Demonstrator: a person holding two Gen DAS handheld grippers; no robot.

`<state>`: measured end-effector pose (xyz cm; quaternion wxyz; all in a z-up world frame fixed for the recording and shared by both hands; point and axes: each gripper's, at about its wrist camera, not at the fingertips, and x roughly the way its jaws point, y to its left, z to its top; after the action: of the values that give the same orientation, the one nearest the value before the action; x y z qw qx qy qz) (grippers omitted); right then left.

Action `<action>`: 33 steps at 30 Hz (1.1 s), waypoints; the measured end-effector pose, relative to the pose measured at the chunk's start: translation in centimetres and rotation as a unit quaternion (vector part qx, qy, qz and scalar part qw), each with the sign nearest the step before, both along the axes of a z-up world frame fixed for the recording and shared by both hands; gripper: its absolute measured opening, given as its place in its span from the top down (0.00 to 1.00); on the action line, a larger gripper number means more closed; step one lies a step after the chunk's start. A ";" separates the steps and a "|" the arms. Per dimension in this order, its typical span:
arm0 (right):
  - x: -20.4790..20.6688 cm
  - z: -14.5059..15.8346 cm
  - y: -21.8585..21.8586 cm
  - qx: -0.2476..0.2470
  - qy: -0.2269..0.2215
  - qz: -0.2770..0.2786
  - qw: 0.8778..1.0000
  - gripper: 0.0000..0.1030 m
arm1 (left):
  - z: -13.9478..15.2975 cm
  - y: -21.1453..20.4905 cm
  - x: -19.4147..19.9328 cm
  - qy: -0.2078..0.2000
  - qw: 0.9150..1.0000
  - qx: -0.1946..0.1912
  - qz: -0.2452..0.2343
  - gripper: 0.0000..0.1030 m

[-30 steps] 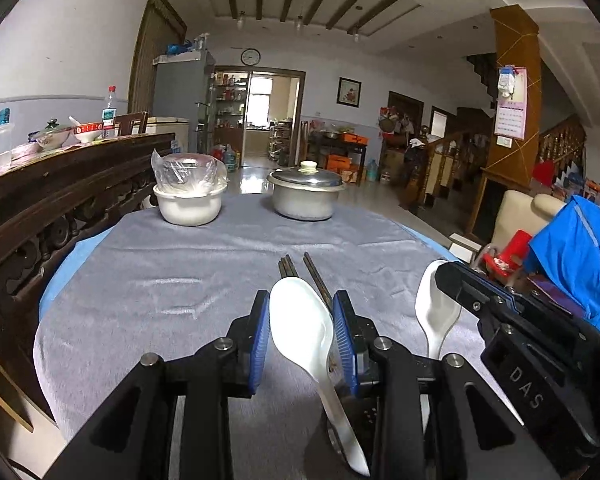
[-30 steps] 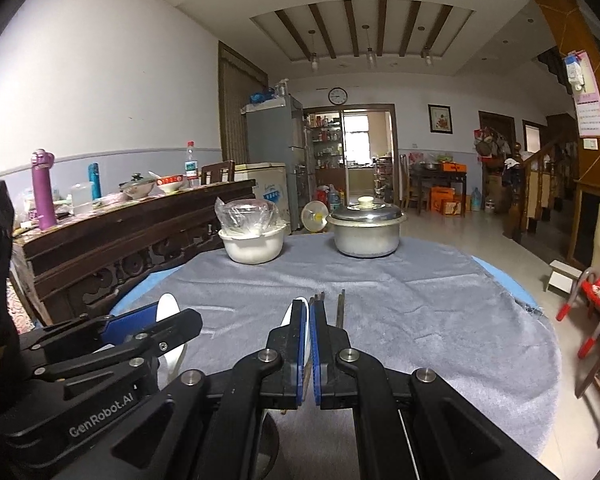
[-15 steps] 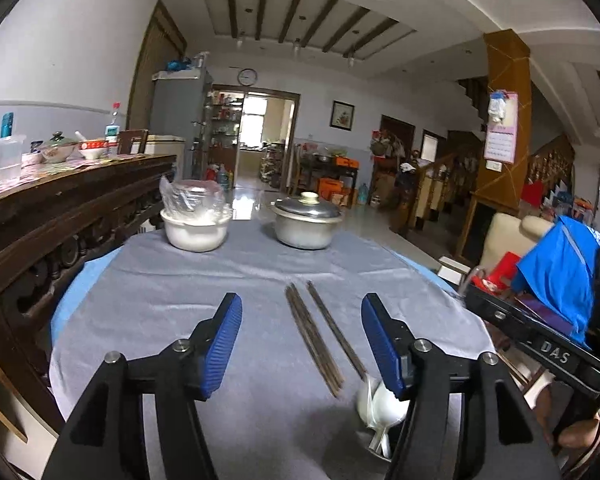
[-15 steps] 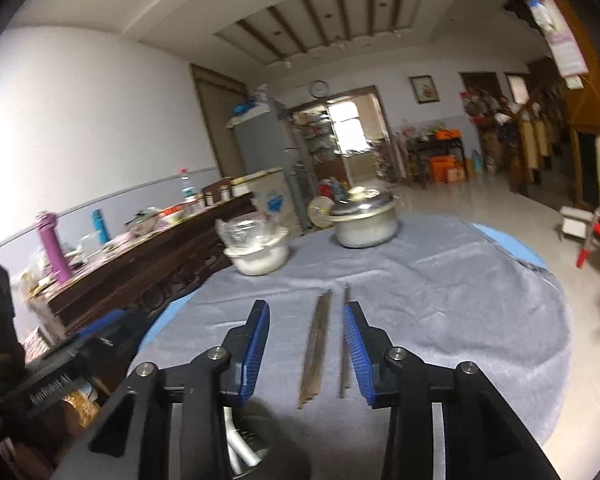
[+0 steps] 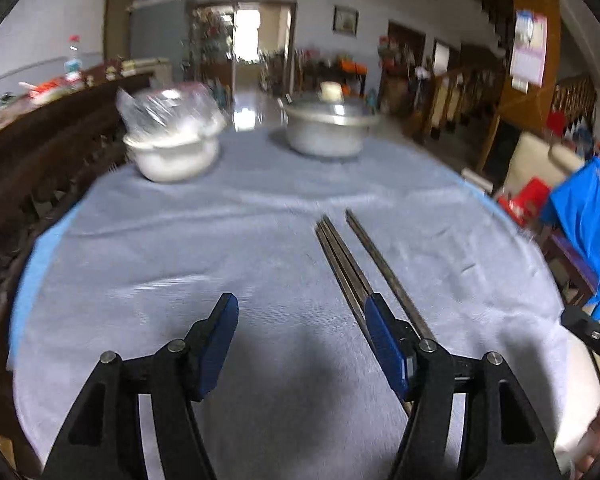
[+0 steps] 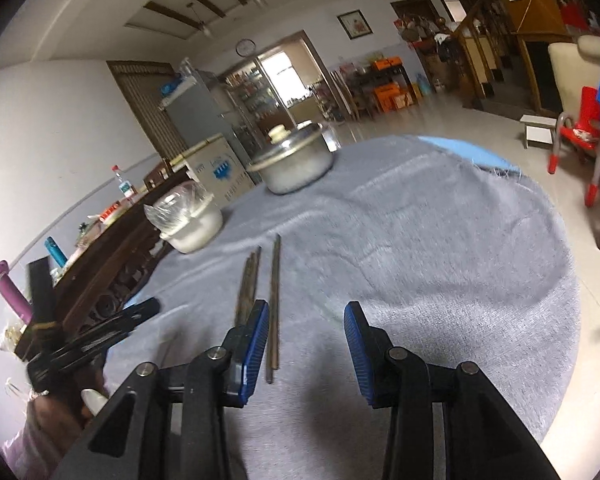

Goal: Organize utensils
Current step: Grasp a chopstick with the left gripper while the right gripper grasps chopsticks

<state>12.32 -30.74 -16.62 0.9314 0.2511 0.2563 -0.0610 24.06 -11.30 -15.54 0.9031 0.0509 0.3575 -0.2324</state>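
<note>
Chopsticks (image 5: 352, 268) on the gray cloth (image 5: 180, 260), lying lengthwise just ahead of both tools, a tight bundle plus one stick set slightly apart to its right. Laid parallel and pointing away, probably so either tool can slide down over them along their length.

Left gripper (image 5: 302, 340) open with nothing between its blue pads, jaws having just been opening wider; bundle running under its right-hand finger (image 5: 384, 340), so not centred in the gap yet. Right gripper (image 6: 306, 344) also open and empty, jaws having parted within the last moment; single stick (image 6: 275, 300) lying just outside its left-hand finger (image 6: 254, 346), bare cloth between the pads. Both tools tilted downward toward the cloth, judged as lining up for a pickup of the sticks, with neither aligned so far.

Farther ahead, well beyond the stick tips: white bowl (image 5: 172, 156) to the left, covered by a crumpled clear plastic bag, contents not readable through the blur. Metal pot (image 5: 328, 132) to the right of it, lid on with a pale knob, inside hidden. Neither holding any utensil that shows.

Other tool visible at the edge of each view, beside a hand (image 6: 56, 412); pale rounded shape near it too unclear to name.
</note>
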 end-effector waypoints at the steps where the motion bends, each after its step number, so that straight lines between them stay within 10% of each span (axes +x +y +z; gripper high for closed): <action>1: 0.1 -0.2 -0.1 -0.002 0.004 0.001 1.000 0.60 | -0.6 -0.7 0.6 0.009 1.000 0.007 -0.002 0.35; 11: 3.6 -2.1 -2.1 0.008 0.032 0.000 0.999 0.60 | -5.1 -6.4 5.8 0.092 0.993 0.065 0.025 0.34; 23: 8.4 -2.3 -1.5 -0.005 0.038 0.032 0.999 0.60 | -5.1 -3.9 7.0 0.088 0.992 0.083 0.046 0.20; 33: 21.3 -2.2 -0.6 -0.019 0.118 0.126 0.985 0.61 | -4.6 -0.6 7.0 0.108 0.990 0.063 0.071 0.21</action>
<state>33.61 -31.35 -18.83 0.8994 0.1899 0.3932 0.0225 31.06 -11.95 -20.16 0.8682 0.0566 0.4698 -0.1493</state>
